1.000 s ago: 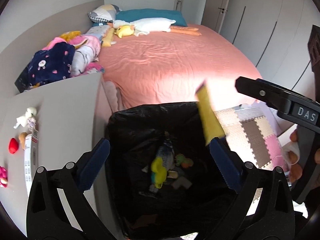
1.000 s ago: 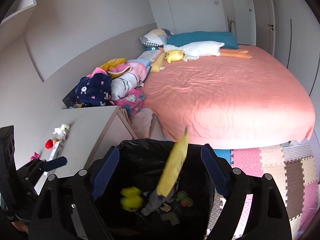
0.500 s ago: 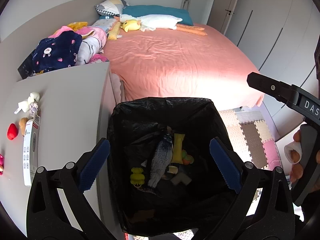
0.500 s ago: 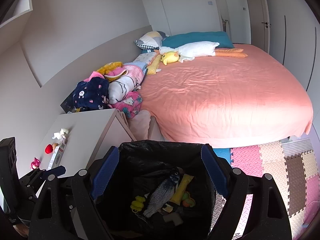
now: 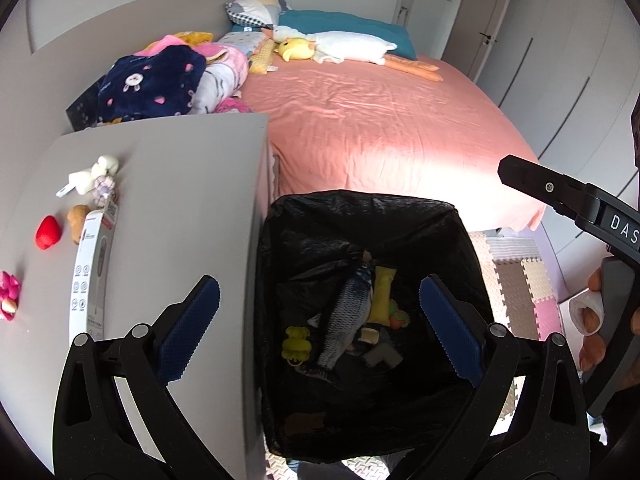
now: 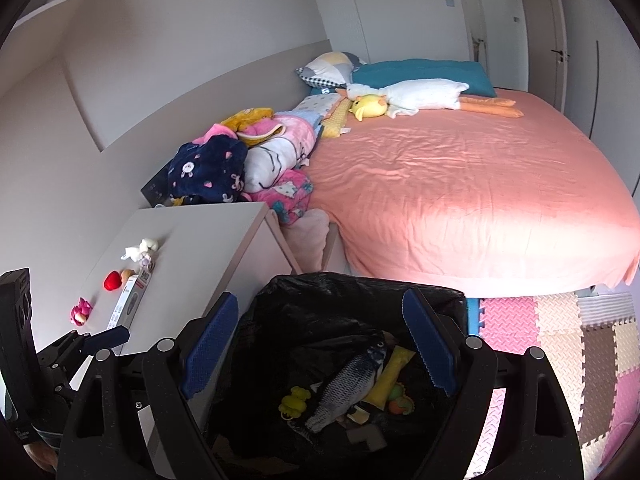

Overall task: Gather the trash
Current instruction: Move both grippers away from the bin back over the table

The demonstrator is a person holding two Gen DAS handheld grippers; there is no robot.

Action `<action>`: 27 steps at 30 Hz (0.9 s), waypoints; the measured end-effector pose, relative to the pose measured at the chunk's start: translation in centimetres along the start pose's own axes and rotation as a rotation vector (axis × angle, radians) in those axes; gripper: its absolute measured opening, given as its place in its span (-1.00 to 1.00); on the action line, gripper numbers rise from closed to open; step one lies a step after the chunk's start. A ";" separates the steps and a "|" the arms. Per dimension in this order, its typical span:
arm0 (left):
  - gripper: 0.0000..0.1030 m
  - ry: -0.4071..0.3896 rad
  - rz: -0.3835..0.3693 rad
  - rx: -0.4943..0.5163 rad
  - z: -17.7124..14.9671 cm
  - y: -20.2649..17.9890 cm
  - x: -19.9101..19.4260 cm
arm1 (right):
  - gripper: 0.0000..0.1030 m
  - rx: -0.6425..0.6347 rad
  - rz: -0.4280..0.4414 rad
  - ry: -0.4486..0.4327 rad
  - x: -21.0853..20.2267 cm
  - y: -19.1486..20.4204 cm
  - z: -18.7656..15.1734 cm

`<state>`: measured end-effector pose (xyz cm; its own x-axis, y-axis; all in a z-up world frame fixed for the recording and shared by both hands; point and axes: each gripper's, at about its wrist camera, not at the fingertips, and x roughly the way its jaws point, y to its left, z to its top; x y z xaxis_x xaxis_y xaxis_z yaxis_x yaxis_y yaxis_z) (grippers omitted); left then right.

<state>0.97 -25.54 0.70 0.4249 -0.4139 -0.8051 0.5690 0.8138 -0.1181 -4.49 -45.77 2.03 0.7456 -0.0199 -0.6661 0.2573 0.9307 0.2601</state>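
Inside black-lined square bin (image 5: 460, 216): grey plush fish (image 5: 346, 312), long yellow packet (image 5: 382, 294), small yellow toy (image 5: 297, 343). Left tongs (image 5: 320, 328) and right tongs (image 6: 320, 352) spread apart, empty.

Bin below both tongs, cabinet to the left, bed beyond

The lined bin (image 5: 372, 216) is found beneath the left gripper (image 5: 320, 326) and the right gripper (image 6: 318, 356), both with jaws spread apart and nothing between them. In the bin a toy fish (image 5: 348, 308) is laid, with a long packet (image 5: 380, 294) just right of it. A cabinet (image 5: 180, 200) is set left of the bin, with a box (image 5: 90, 276) and small toys on it. A bed (image 6: 460, 184) is placed beyond, floor mats (image 6: 560, 344) to the right.
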 end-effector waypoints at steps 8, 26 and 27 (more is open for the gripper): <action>0.88 -0.005 0.042 -0.055 -0.9 3.1 -0.9 | 0.64 -0.045 0.050 0.037 1.8 3.3 0.0; 0.88 -0.015 0.182 -0.222 -4.5 11.4 -4.4 | 0.64 -0.190 0.198 0.132 6.0 13.0 -1.0; 0.88 -0.016 0.190 -0.235 -4.8 11.9 -4.6 | 0.64 -0.196 0.203 0.136 6.3 13.5 -1.0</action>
<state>2.37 -11.96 0.21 0.5200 -0.2499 -0.8168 0.3005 0.9487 -0.0989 3.00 -32.98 0.65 0.6767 0.2103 -0.7056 -0.0219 0.9637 0.2662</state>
